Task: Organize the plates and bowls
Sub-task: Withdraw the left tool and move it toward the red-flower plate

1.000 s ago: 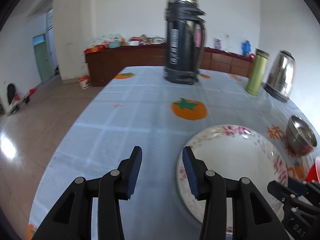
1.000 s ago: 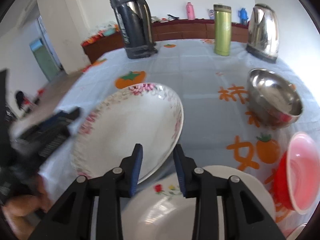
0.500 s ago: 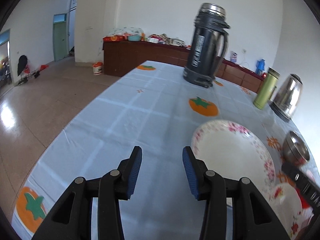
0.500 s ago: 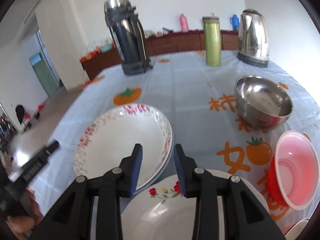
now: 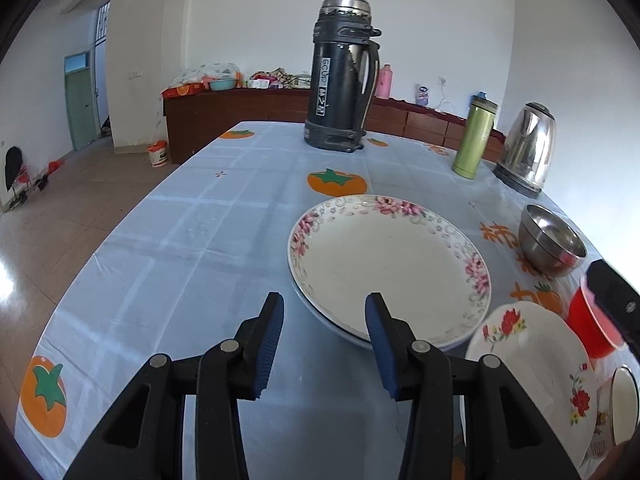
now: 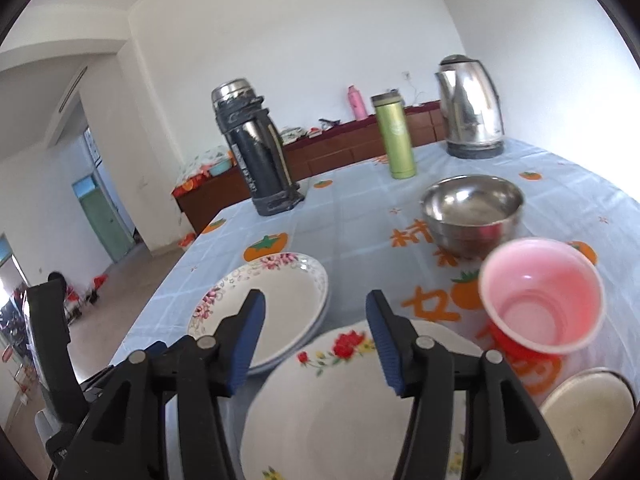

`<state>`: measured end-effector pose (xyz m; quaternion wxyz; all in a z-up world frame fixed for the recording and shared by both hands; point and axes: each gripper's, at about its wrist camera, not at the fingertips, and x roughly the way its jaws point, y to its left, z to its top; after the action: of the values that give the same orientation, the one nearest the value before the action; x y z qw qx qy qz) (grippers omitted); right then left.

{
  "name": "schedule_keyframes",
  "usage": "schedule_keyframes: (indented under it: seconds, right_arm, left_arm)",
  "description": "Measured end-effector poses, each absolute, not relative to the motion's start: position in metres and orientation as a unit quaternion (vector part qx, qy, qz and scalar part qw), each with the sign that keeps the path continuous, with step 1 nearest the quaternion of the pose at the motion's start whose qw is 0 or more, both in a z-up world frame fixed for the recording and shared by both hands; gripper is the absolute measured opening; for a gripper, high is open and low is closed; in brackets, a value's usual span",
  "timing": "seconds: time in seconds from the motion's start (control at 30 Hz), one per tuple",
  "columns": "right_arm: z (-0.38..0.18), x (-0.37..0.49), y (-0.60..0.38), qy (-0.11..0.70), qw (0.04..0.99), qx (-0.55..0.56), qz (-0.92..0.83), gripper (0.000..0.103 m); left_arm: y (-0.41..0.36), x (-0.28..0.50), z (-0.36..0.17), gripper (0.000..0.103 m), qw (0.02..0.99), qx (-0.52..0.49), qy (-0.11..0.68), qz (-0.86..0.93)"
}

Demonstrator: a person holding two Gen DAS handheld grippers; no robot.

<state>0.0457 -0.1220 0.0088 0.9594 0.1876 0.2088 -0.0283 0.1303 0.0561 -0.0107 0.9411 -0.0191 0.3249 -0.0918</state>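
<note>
Pink-flowered plate (image 5: 384,264): lies stacked, apparently on a second plate, mid-table left of the steel bowl (image 6: 472,210); left gripper (image 5: 324,340) and right gripper (image 6: 316,340) both spread and empty; next, judged, grasping the near red-flowered plate (image 6: 344,404) by its rim.

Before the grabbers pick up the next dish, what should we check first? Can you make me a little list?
1. Left gripper open and empty: ok.
2. Right gripper open and empty: ok.
3. Pink-flowered white plate resting on another plate below it: ok.
4. Red-flowered white plate right under the right gripper: ok.
5. Pink plastic bowl sitting level: not ok, it tilts.
6. Shiny steel bowl upright, apart from the plates: ok.
</note>
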Motion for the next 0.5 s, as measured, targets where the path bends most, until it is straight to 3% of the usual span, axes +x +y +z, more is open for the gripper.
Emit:
schedule_keyframes:
  seconds: [0.5]
  right_arm:
    - [0.002, -0.045, -0.134, 0.194, 0.961, 0.195, -0.041, 0.059]
  left_arm:
    - [0.025, 0.1, -0.016, 0.046, 0.935, 0.017, 0.322, -0.147]
